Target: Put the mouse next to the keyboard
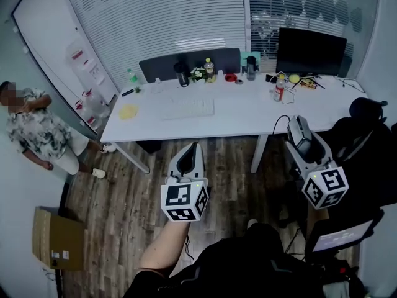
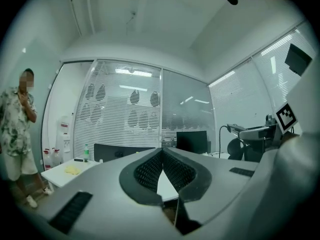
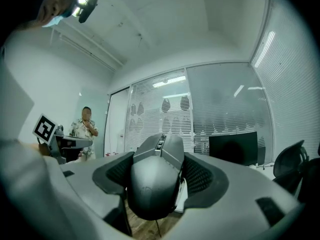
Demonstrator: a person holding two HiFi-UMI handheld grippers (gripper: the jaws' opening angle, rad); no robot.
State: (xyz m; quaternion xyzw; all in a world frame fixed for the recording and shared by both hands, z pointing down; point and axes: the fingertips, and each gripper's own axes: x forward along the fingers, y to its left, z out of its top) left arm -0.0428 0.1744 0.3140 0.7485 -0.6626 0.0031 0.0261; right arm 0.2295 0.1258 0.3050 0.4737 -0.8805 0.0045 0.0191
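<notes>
Room: office with a wood-plank floor (image 1: 124, 191) and a glass wall hung with white slatted blinds (image 1: 161, 17).

Surface: long white surface (image 1: 248, 113) standing before the blinds, with a dark grey partition panel (image 1: 158, 67) along its far edge.

On the surface:
- Flat white keyboard (image 1: 188, 108), left of centre.
- Crumpled yellow cloth (image 1: 128, 111), near the left end.
- Green-capped clear bottle (image 1: 131, 75), at the far left corner.
- Black flat-screen monitor (image 1: 310, 51), at the right rear.
- Red-and-white can (image 1: 279, 90), in front of the monitor.
- Further small bottles and cups along the partition, too small to tell.

Around the surface:
- Black office chair (image 1: 366, 135), at the right.
- Brown cardboard box (image 1: 59, 238), on the floor at lower left.
- Person in a patterned shirt (image 1: 43, 135), standing at the left wall.

Left tongs (image 2: 161, 159): tips together, nothing between them, held over the floor short of the surface's near edge.

Right tongs (image 1: 299, 129): spread wide and clamped on the sides of a matte grey computer mouse (image 3: 155, 179). The mouse is in the air before the surface's near edge, right of the keyboard and well apart from it.
</notes>
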